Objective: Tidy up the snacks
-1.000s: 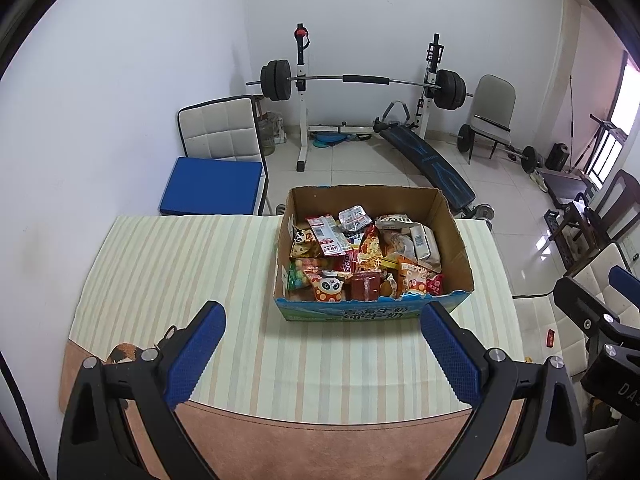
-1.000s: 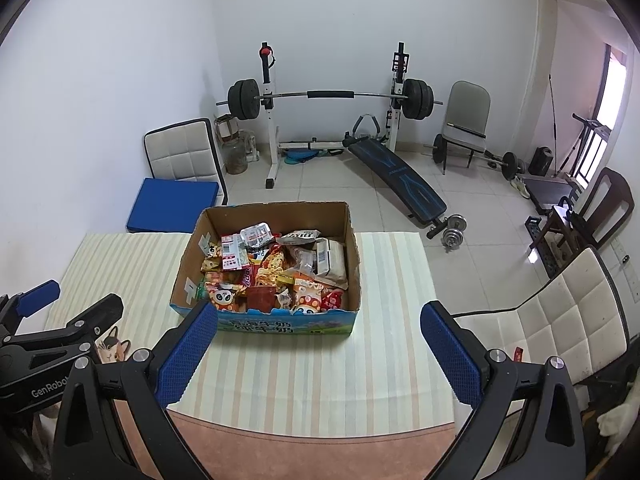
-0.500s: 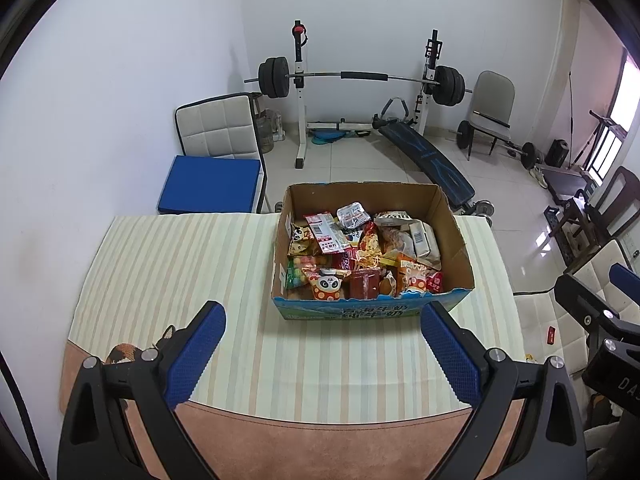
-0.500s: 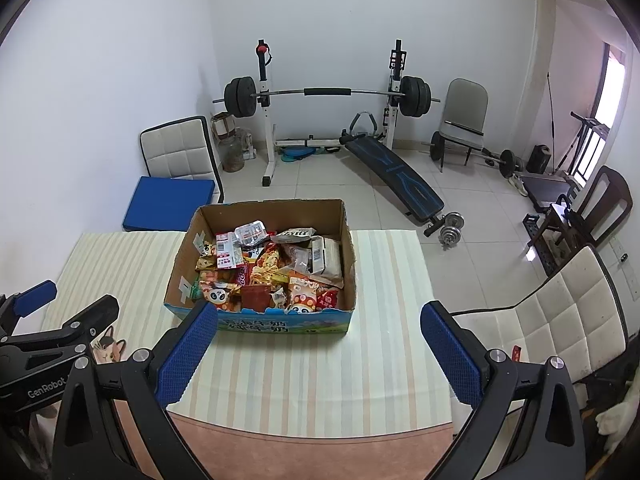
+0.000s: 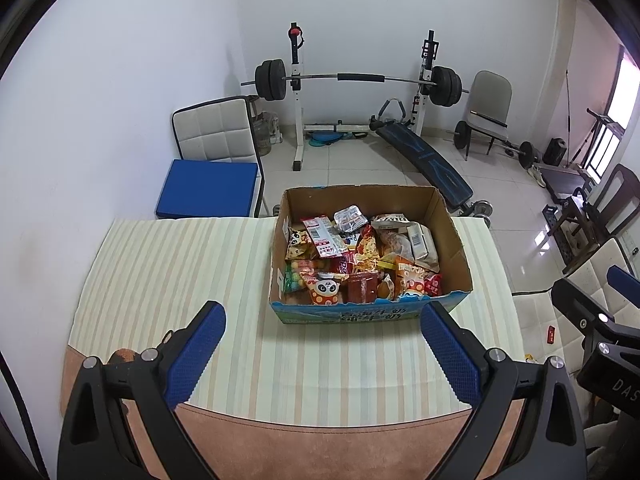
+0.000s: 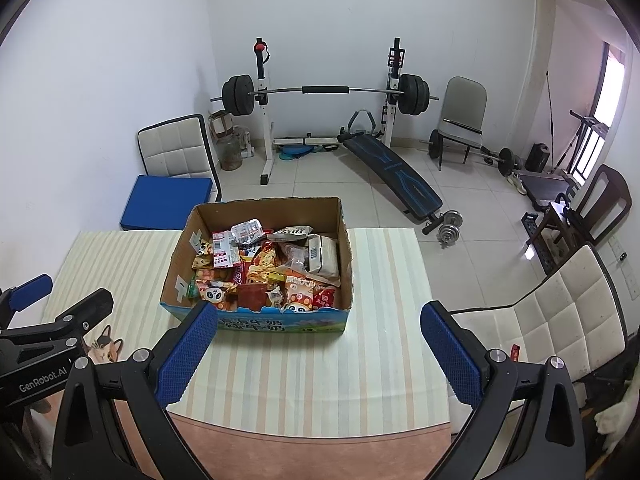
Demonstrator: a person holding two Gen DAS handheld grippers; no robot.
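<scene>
A cardboard box (image 5: 456, 236) with a blue printed front stands on the striped tablecloth (image 5: 180, 264). It is filled with several mixed snack packets (image 5: 352, 252). My left gripper (image 5: 322, 350) is open and empty, above the table's near edge, short of the box. My right gripper (image 6: 320, 348) is also open and empty, near the box's front. The box also shows in the right wrist view (image 6: 182, 252), with its snack packets (image 6: 272, 268). The left gripper shows at the left of the right wrist view (image 6: 52, 320); the right gripper shows at the right of the left wrist view (image 5: 592, 316).
A chair with a blue cushion (image 5: 208, 188) stands behind the table. A white padded chair (image 6: 560, 320) stands at the table's right. A barbell rack (image 5: 356, 80) and a sit-up bench (image 5: 424, 160) are on the floor beyond.
The box has shifted slightly left and up in both views, so both grippers have drifted a little right and back. Both stay open.
</scene>
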